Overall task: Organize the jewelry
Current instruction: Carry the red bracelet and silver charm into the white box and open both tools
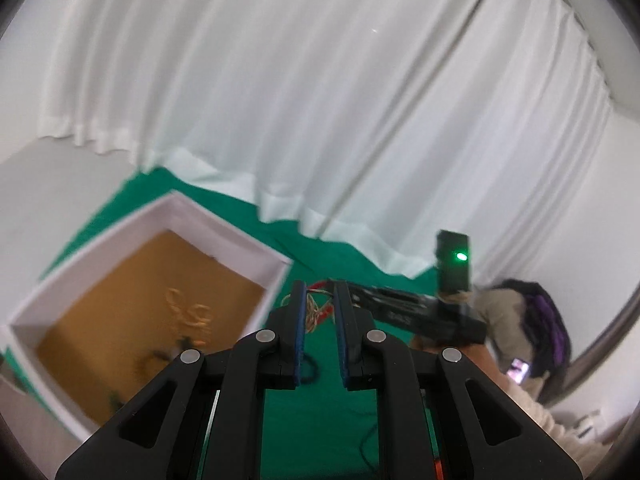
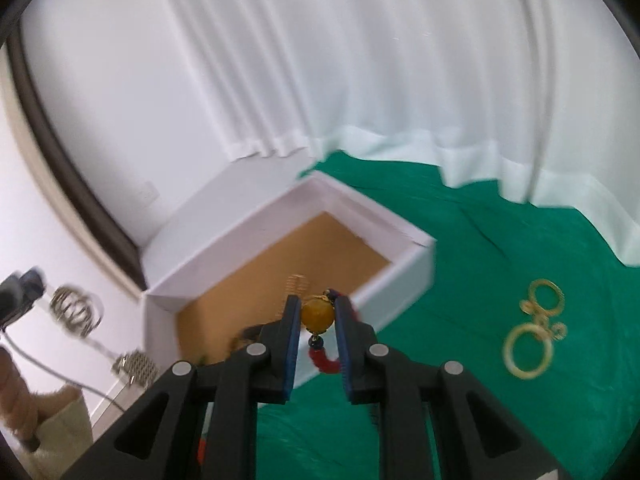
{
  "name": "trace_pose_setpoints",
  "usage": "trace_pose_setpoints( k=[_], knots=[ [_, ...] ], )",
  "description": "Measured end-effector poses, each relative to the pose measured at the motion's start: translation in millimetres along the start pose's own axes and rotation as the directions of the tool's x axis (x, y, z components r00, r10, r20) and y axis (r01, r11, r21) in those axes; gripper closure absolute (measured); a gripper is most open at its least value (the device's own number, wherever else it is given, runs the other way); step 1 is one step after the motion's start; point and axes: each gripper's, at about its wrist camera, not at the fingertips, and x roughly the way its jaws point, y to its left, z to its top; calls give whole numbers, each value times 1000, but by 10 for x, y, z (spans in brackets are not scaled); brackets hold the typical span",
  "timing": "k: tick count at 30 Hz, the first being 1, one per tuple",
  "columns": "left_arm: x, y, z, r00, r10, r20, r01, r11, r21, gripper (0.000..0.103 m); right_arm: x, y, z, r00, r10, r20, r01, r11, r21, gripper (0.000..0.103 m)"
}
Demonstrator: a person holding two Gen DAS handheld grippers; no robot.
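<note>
A white box (image 1: 236, 236) with a tan floor stands on the green cloth; gold chain jewelry (image 1: 192, 312) lies inside it. My left gripper (image 1: 320, 300) is held above the cloth with a tangle of gold and red necklace (image 1: 316, 312) between its fingers, just right of the box. In the right wrist view my right gripper (image 2: 317, 312) is shut on an amber bead necklace (image 2: 317, 314) with red beads (image 2: 326, 362) hanging below, held above the near wall of the white box (image 2: 400, 292). Gold ring jewelry (image 2: 536, 332) lies on the cloth to the right.
White curtains (image 1: 320, 100) hang behind the green cloth (image 2: 500, 260). The other gripper's black body with a green light (image 1: 456, 276) shows to the right in the left wrist view. Silver bangles (image 2: 76, 312) and a person's sleeve (image 2: 52, 428) show at the left of the right wrist view.
</note>
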Motion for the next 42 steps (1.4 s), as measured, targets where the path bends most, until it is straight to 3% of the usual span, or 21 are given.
trace_pose_setpoints(
  k=[6, 13, 19, 22, 24, 25, 26, 32, 36, 42],
  knots=[
    [-61, 512, 3, 995, 102, 17, -100, 993, -68, 91, 252, 606, 40, 992, 120, -50, -122, 991, -56, 85],
    [105, 1230, -86, 970, 240, -22, -241, 959, -147, 91, 757, 1221, -171, 954, 232, -190, -251, 964, -84, 85],
    [286, 1747, -259, 944, 316, -90, -328, 923, -201, 91, 1281, 1494, -544, 918, 231, -324, -279, 954, -111, 85],
    [429, 1944, -387, 922, 360, -143, -383, 904, -190, 89, 1518, 1579, -769, 894, 206, -397, -277, 952, -130, 83],
    [498, 2023, -477, 896, 407, -176, -436, 883, -176, 81, 1606, 1594, -833, 891, 172, -421, -252, 957, -144, 79],
    [498, 2022, -523, 883, 434, -180, -462, 872, -163, 70, 1607, 1589, -840, 891, 158, -425, -240, 960, -145, 64],
    [488, 1996, -548, 878, 447, -173, -472, 868, -153, 61, 1551, 1558, -815, 900, 158, -407, -232, 963, -139, 54],
    [470, 1438, -662, 849, 521, -85, -523, 853, 7, 34, 1015, 1345, -670, 962, 101, -253, -156, 965, -208, 54],
    [542, 979, -713, 840, 542, -11, -537, 835, 118, 30, 703, 1000, -751, 983, 32, -179, -68, 978, -197, 54],
    [713, 423, -753, 842, 537, 50, -534, 818, 217, 28, 347, 513, -1020, 989, -73, -129, 54, 988, -142, 54]
  ],
)
